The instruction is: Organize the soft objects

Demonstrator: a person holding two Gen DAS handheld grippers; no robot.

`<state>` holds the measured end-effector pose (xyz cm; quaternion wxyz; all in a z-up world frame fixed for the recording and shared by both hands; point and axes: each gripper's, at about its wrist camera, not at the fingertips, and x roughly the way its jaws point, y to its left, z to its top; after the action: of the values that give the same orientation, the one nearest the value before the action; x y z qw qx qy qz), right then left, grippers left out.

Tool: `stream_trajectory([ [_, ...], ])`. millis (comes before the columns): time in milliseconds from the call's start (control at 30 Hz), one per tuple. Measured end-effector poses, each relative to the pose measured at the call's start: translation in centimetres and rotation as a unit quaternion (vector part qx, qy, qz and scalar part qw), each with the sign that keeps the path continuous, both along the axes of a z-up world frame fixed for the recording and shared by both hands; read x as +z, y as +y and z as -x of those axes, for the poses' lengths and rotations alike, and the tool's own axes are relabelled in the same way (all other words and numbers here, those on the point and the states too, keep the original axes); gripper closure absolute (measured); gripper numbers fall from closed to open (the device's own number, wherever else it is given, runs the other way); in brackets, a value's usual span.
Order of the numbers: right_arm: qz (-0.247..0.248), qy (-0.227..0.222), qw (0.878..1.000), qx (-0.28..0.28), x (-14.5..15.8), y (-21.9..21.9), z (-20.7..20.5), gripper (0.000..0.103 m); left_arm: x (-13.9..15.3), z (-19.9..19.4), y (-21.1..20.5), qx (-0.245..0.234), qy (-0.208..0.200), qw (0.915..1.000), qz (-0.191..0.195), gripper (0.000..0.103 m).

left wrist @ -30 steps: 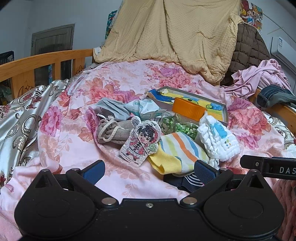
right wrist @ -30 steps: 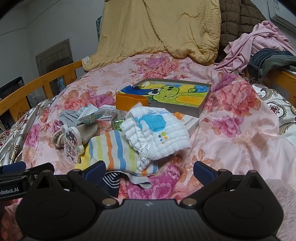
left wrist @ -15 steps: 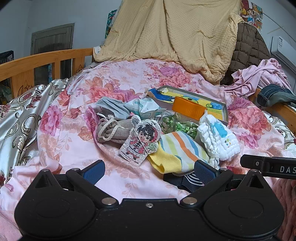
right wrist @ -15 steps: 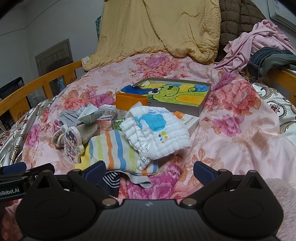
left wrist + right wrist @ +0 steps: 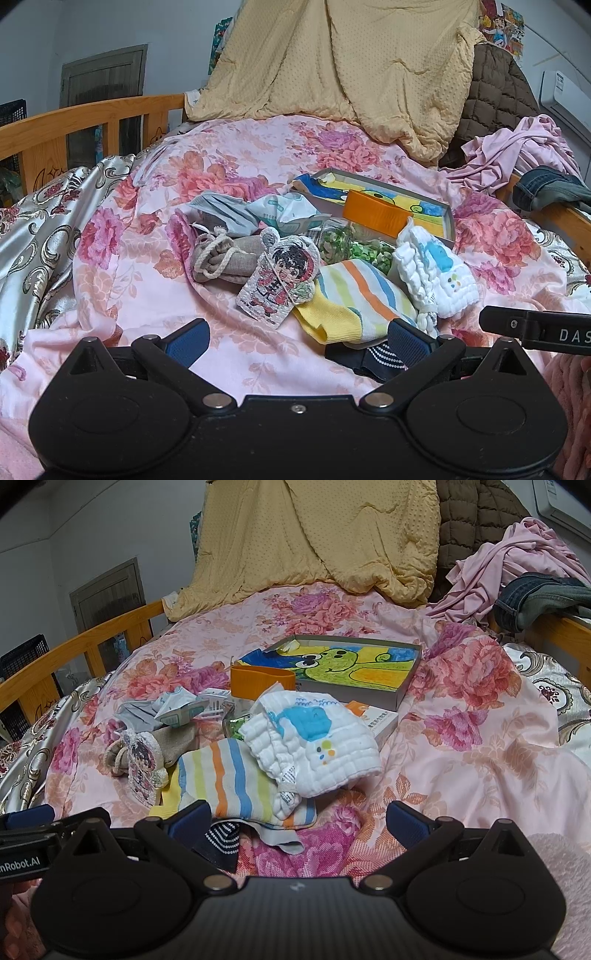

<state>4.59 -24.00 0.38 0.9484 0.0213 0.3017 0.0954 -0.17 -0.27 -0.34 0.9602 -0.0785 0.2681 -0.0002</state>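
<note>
Both the left gripper [image 5: 298, 334] and the right gripper [image 5: 298, 816] stood wide and empty. The striped sock [image 5: 229, 779] lay under the white cloth [image 5: 314, 746]; lifting it risked dragging the cloth along.

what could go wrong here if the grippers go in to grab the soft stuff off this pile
1. The white cloth lies on the striped sock; grabbing either may drag the other.
2. A clear container of green bits sits partly under the pile, so a tug could tip it.
3. Both grippers, left and right, are open and close together near the dark sock; reaching in at once, they might collide.
</note>
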Motion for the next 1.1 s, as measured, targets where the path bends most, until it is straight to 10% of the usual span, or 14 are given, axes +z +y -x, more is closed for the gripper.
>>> stream_trajectory([
  [1100,-0.003,0.002,1.000,0.000,-0.07,-0.03,-0.04,0.000,-0.61,0.07,-0.26,-0.010,0.006,0.9999,0.012,0.001],
])
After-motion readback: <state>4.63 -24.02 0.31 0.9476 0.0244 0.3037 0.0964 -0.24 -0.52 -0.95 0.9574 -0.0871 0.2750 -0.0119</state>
